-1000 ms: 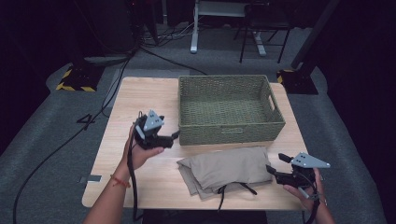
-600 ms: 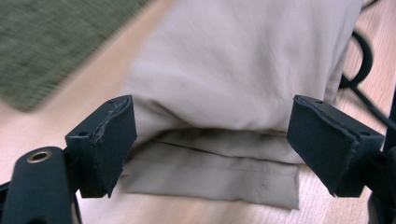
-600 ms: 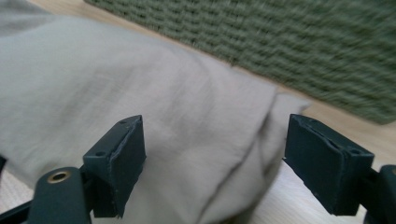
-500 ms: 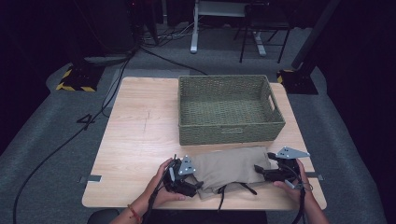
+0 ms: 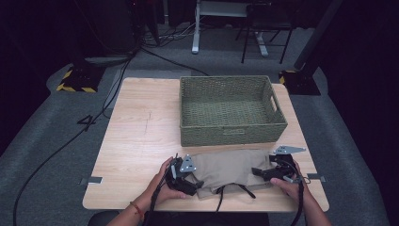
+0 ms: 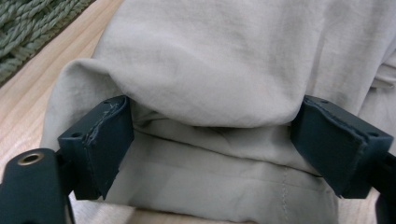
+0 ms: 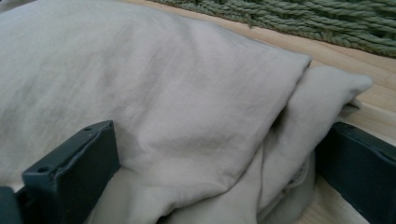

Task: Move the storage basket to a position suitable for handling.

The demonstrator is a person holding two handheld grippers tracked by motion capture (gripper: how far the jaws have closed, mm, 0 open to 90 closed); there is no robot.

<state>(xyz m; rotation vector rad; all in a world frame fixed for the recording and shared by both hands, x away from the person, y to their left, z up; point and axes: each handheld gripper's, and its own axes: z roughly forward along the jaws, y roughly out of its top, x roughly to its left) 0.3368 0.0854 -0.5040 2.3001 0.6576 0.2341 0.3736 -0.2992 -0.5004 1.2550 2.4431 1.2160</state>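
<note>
Folded beige cloth [image 5: 226,168] on the table [image 5: 136,141], just in front of the woven basket [image 5: 230,110]. Left gripper [image 5: 188,181] at one end, jaws apart and just been opening, folded edge bulging between both pads [image 6: 105,140]. Right gripper [image 5: 263,172] at the other end, jaws wide after opening, cloth between them, unclamped.

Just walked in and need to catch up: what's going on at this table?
A person holds a two-jaw gripper in each hand at the two ends of a folded beige garment lying on the wooden table, just in front of a woven green basket. The left gripper and right gripper both have open jaws straddling the folded cloth edges; the left jaws have just been opening. Nothing is lifted yet.
</note>
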